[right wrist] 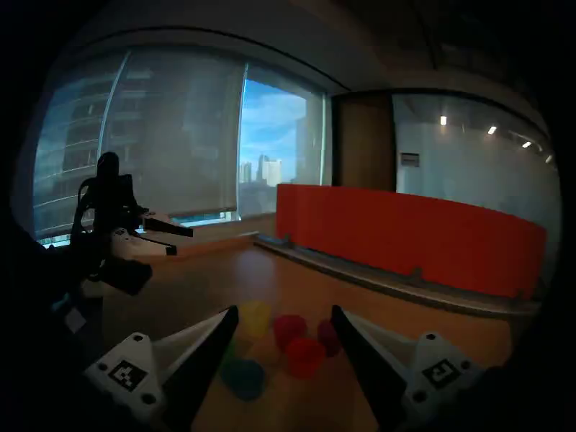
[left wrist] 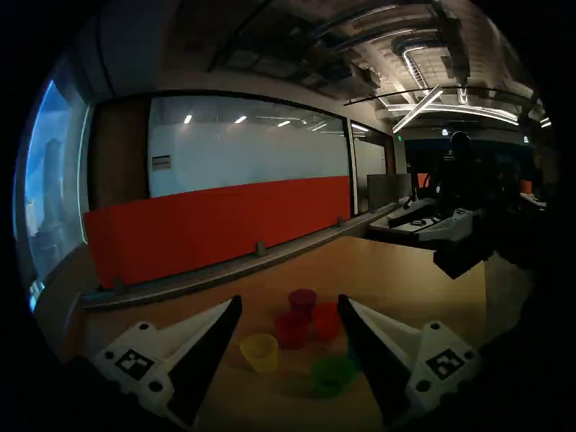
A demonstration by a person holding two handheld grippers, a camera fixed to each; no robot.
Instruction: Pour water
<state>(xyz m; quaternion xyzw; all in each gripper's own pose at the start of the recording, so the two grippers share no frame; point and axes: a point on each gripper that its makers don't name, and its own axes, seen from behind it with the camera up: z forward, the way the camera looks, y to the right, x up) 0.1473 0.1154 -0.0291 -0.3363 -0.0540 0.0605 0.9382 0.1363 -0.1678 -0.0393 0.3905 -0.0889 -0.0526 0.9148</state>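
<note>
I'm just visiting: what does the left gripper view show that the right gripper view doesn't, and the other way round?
Left gripper view: exposed ceiling pipes and a slanted white strip light.
Right gripper view: grey roller blinds over tall windows.
Shared: the long orange partition, the wooden table, the cluster of small coloured plastic cups, and each camera's own open pair up front, the left tongs and the right tongs.
</note>
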